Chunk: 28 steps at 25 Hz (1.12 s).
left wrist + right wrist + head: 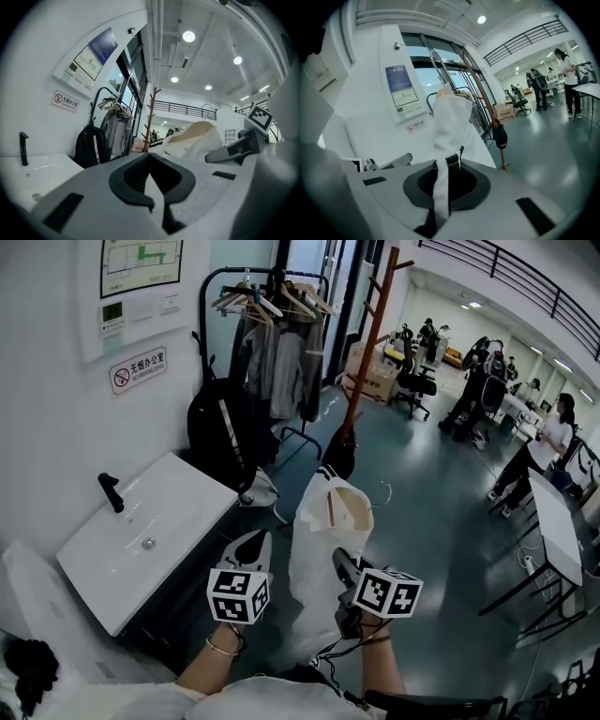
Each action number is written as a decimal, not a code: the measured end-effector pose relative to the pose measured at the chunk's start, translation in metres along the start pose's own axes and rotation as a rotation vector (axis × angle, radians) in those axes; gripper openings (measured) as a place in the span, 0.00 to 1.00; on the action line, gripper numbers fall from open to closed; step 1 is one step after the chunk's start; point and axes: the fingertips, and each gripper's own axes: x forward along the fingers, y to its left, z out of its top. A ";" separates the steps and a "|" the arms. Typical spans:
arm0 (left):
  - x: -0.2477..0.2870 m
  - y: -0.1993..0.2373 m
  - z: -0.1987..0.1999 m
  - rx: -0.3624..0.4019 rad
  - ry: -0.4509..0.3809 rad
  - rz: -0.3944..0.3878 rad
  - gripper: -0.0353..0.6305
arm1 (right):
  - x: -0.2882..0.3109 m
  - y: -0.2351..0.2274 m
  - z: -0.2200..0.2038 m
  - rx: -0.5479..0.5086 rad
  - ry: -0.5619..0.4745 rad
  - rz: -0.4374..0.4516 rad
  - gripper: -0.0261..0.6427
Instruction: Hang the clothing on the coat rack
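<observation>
A white garment (323,540) hangs on a hanger in front of me, its neck opening facing up. My right gripper (339,561) is shut on a fold of this white garment (449,122), and a strip of the cloth runs down between its jaws (445,161). My left gripper (255,542) is beside the garment on the left, level and shut with nothing in it (150,157). The wooden coat rack (373,334) stands farther off across the floor, with a dark cap (500,137) on its lower part. The left gripper view also shows the coat rack (150,117).
A white table with a sink (150,531) stands against the wall on my left. Beyond it are a black backpack (220,427) and a black clothes rail (272,334) full of hung clothes. Cardboard boxes (370,376), office chairs and several people are at the far right.
</observation>
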 end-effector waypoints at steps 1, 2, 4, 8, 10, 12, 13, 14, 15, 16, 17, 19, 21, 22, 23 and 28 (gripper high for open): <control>0.003 -0.002 -0.002 0.000 0.004 -0.005 0.07 | 0.000 -0.003 0.002 0.002 -0.002 -0.004 0.08; 0.007 -0.003 -0.003 0.000 0.007 -0.008 0.07 | 0.001 -0.007 0.004 0.004 -0.005 -0.008 0.08; 0.015 -0.004 -0.005 -0.003 0.008 -0.013 0.07 | 0.003 -0.015 0.009 0.006 -0.012 -0.014 0.08; 0.039 -0.006 -0.006 -0.007 0.011 -0.016 0.07 | 0.012 -0.033 0.020 -0.013 -0.007 -0.014 0.08; 0.053 -0.009 -0.006 -0.006 0.012 -0.018 0.07 | 0.019 -0.044 0.028 -0.014 -0.002 -0.009 0.08; 0.068 -0.012 -0.004 -0.005 0.010 -0.017 0.07 | 0.027 -0.054 0.036 -0.009 0.000 -0.001 0.08; 0.076 -0.012 -0.003 -0.005 0.009 -0.015 0.07 | 0.030 -0.059 0.040 -0.007 0.001 0.004 0.08; 0.083 -0.013 -0.002 -0.004 0.007 -0.013 0.07 | 0.034 -0.064 0.044 -0.005 0.003 0.010 0.08; 0.091 -0.014 0.000 -0.002 0.004 -0.012 0.07 | 0.038 -0.069 0.047 -0.005 0.005 0.017 0.08; 0.098 -0.015 0.001 0.000 0.001 -0.010 0.07 | 0.042 -0.074 0.051 -0.004 0.007 0.023 0.08; 0.106 -0.016 0.003 0.001 -0.002 -0.008 0.07 | 0.045 -0.079 0.055 -0.004 0.009 0.029 0.08; 0.120 -0.017 0.006 0.002 -0.007 0.000 0.07 | 0.053 -0.089 0.063 -0.007 0.015 0.038 0.08; 0.133 -0.018 0.009 0.002 -0.011 0.009 0.07 | 0.060 -0.098 0.070 -0.015 0.026 0.046 0.08; 0.139 -0.018 0.010 0.001 -0.011 0.014 0.07 | 0.063 -0.101 0.074 -0.020 0.032 0.052 0.08; 0.145 -0.019 0.012 0.000 -0.011 0.018 0.07 | 0.066 -0.105 0.078 -0.025 0.037 0.057 0.08; 0.174 -0.025 0.016 0.005 -0.008 0.040 0.07 | 0.080 -0.124 0.096 -0.047 0.053 0.071 0.08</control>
